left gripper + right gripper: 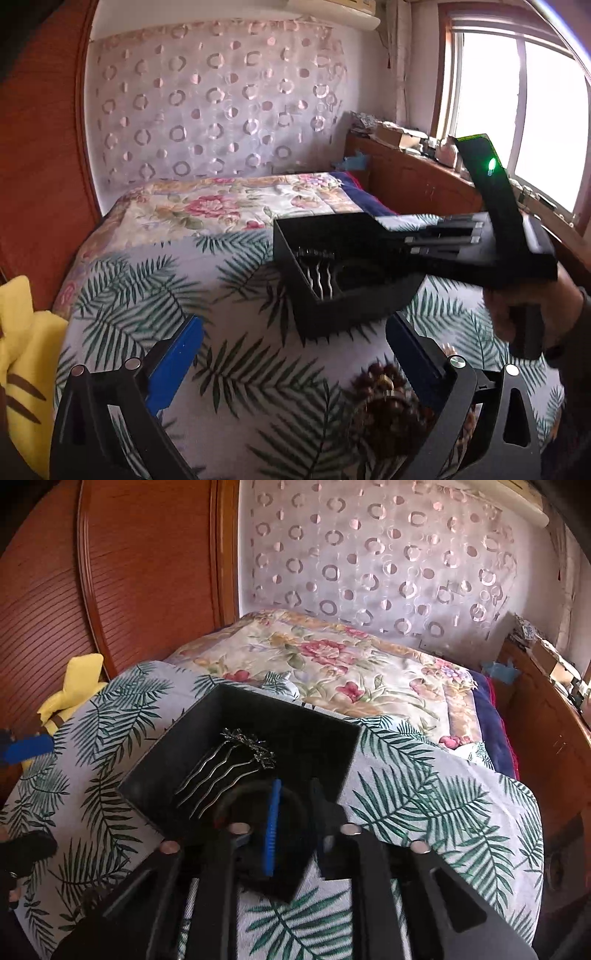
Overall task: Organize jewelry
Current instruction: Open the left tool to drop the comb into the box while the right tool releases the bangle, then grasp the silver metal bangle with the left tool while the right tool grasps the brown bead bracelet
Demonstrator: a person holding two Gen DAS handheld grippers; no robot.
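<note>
I had the left gripper [295, 354] low over the bed [258, 350], its blue fingers [177, 362] spread wide with nothing between them. Just inside the right-hand finger, at about five o'clock in the left wrist view, lay a blurred heap of dark red-brown beads [388, 398] on the palm-leaf cover. The black box [236, 775] sat open on that cover, at twelve o'clock from the left gripper. Inside it lay a silver hair comb [225, 771], prongs toward my right camera, and beside the comb a dark ring-shaped thing [258, 801] (too dim to name). My right gripper [295, 823] reached over the box's near rim, fingers parted only a little; I could not tell whether they pressed on anything. A person's hand [532, 306] held its handle at three o'clock.
</note>
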